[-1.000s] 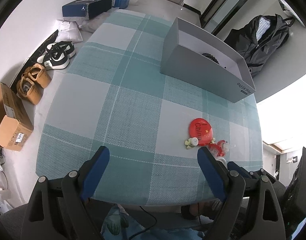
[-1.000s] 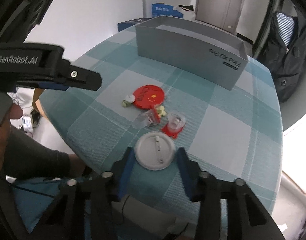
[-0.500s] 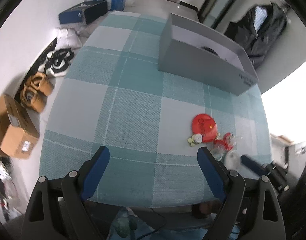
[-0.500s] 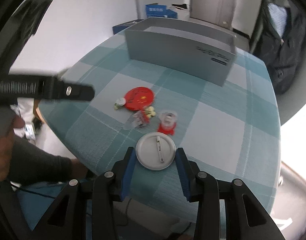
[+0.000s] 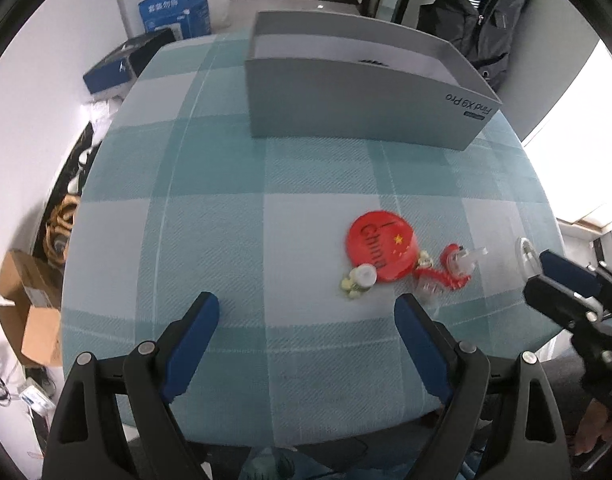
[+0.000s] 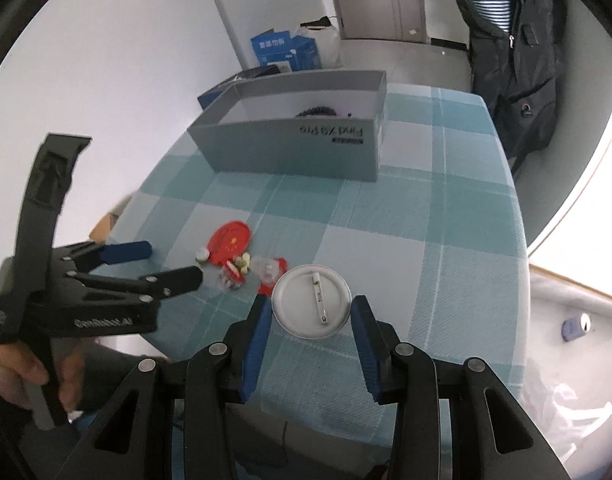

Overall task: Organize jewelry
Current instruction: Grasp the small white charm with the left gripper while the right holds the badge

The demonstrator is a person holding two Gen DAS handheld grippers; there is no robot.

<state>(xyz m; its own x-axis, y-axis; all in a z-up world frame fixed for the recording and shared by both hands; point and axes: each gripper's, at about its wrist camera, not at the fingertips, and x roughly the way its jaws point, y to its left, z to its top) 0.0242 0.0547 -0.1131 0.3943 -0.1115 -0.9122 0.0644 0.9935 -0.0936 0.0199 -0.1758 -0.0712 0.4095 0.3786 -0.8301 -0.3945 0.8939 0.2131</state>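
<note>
My right gripper (image 6: 310,313) is shut on a round silver pin badge (image 6: 310,301), back side up, held above the table's near edge; it shows edge-on in the left wrist view (image 5: 523,254). My left gripper (image 5: 306,312) is open and empty over the checked cloth. A red badge (image 5: 381,250), small pale earrings (image 5: 357,280) and red-and-clear trinkets (image 5: 451,268) lie in a cluster to its right. The grey open box (image 5: 361,100) stands at the far side, with a dark item inside (image 6: 317,112).
The teal checked tablecloth (image 5: 210,208) covers the table. On the floor to the left are blue boxes (image 5: 174,16), shoes (image 5: 62,220) and a cardboard box (image 5: 26,308). A dark jacket (image 6: 509,52) hangs at the far right.
Both grippers have swung to face the grey box more squarely. The right gripper lifted the silver badge higher. The left gripper moved in closer to the red badge cluster.
</note>
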